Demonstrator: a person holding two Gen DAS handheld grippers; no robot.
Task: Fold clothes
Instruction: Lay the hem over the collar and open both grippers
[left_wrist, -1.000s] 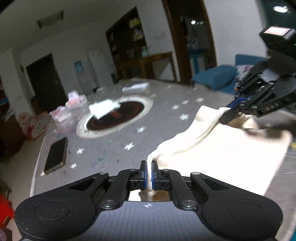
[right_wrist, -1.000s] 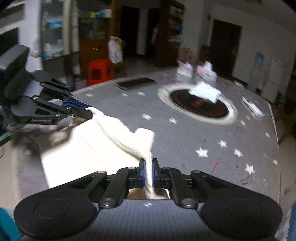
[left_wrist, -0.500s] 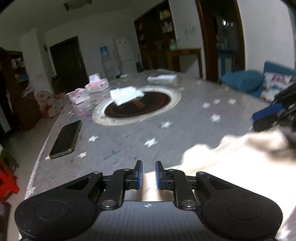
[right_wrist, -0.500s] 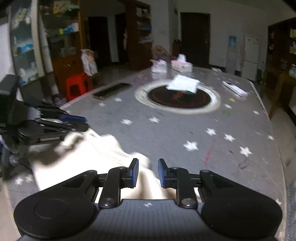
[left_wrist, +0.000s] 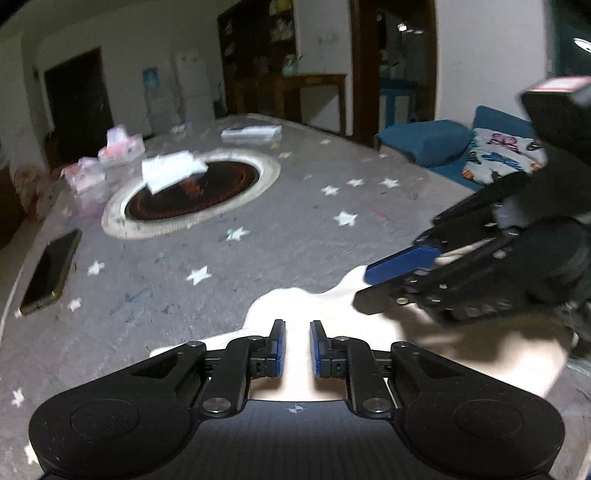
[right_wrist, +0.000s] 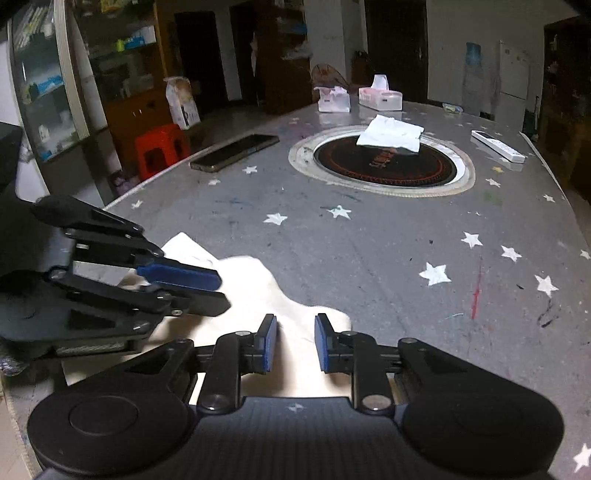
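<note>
My left gripper (left_wrist: 297, 349) stands slightly spread, nothing pinched; its jaws have just been opening. The cream garment (left_wrist: 321, 306) lies flat on the tabletop (left_wrist: 258, 236) under it, reaching out to 12 and 2 o'clock. My right gripper (right_wrist: 294, 343) is spread too, empty, jaws just opened, cloth below and toward 10 o'clock. In the right view the garment's far edge is lumpy, ending just past the fingertips. Open grey tabletop from 11 to 2 o'clock. Phone (left_wrist: 50, 271) sits at 10 o'clock by the left rim, round inset (right_wrist: 384, 162) with white cloth (right_wrist: 391, 133) at 12 o'clock, remote (right_wrist: 496, 145) at 1 o'clock.
</note>
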